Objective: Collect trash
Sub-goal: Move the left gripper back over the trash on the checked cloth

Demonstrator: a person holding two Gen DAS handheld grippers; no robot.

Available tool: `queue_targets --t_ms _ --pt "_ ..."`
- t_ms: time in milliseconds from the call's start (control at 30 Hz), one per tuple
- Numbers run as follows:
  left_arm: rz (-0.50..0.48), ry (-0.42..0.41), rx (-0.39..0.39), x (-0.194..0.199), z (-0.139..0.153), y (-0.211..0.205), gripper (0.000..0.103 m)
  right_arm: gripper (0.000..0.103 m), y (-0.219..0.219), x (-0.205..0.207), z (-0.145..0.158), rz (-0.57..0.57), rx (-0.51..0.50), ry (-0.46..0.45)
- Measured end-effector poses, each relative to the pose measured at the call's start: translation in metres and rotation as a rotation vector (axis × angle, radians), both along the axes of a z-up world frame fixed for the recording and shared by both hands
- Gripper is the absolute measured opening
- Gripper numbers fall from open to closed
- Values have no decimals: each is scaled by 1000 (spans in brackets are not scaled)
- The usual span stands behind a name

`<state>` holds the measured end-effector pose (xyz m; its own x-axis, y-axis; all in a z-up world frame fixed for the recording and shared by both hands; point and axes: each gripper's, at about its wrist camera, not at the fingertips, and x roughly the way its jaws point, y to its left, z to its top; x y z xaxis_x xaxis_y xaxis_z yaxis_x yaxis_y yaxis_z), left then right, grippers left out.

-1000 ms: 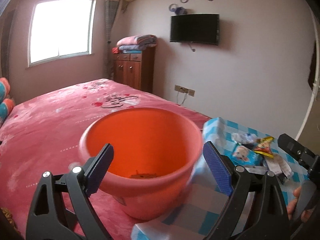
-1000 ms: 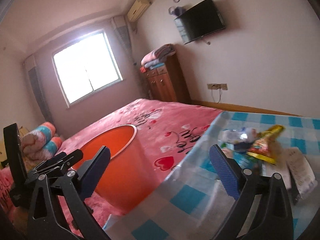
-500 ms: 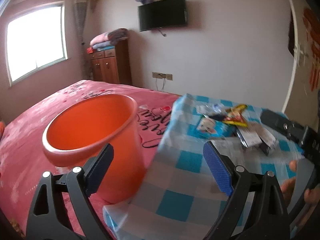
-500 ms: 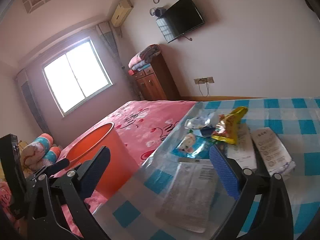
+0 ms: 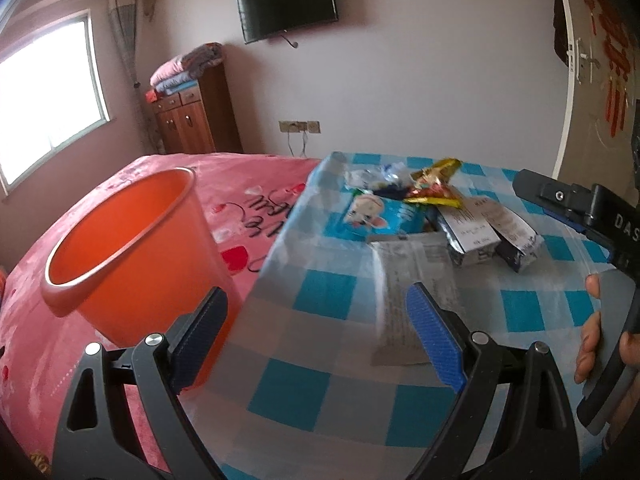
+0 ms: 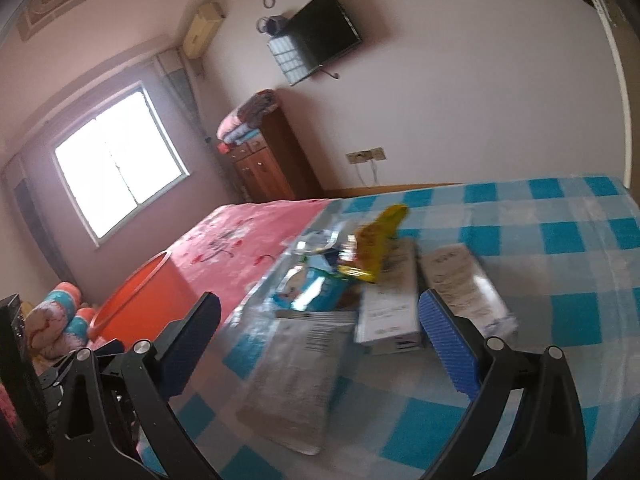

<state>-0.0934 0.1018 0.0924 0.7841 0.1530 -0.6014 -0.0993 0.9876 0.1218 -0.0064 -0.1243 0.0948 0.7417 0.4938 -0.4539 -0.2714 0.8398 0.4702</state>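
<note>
A pile of trash lies on the blue checked tablecloth (image 5: 320, 300): a flat grey wrapper (image 5: 404, 284) (image 6: 296, 372) nearest me, a blue snack packet (image 5: 380, 212) (image 6: 316, 288), a yellow-red wrapper (image 5: 434, 188) (image 6: 376, 244), two white cartons (image 5: 468, 232) (image 6: 390, 304) and crumpled clear plastic (image 5: 372, 174). An orange bucket (image 5: 132, 252) (image 6: 140, 300) stands on the pink bed left of the table. My left gripper (image 5: 320, 336) is open and empty, above the table edge. My right gripper (image 6: 320, 344) is open and empty, over the grey wrapper.
The pink bedspread (image 5: 248, 200) borders the table's left edge. A wooden cabinet (image 5: 192, 120) with folded blankets and a wall TV (image 5: 288, 2) stand far back. The right hand-held gripper (image 5: 592, 216) shows at the right of the left wrist view.
Both grippers have swung right, from the bucket towards the trash on the table, and come closer to it. Both stay open.
</note>
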Motion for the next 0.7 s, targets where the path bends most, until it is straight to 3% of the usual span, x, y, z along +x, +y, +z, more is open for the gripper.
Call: queue_targets --t_ms 233,433,700 --pt "-36 57 -17 13 -10 -21 91 98 -23 10 -18 -66 -49 54" --pt "-73 104 -35 27 -19 -38 91 98 -53 26 -41 -123 -36 158" --pt "-164 113 -25 79 0 -67 91 98 -74 45 -58 -117 -37 231"
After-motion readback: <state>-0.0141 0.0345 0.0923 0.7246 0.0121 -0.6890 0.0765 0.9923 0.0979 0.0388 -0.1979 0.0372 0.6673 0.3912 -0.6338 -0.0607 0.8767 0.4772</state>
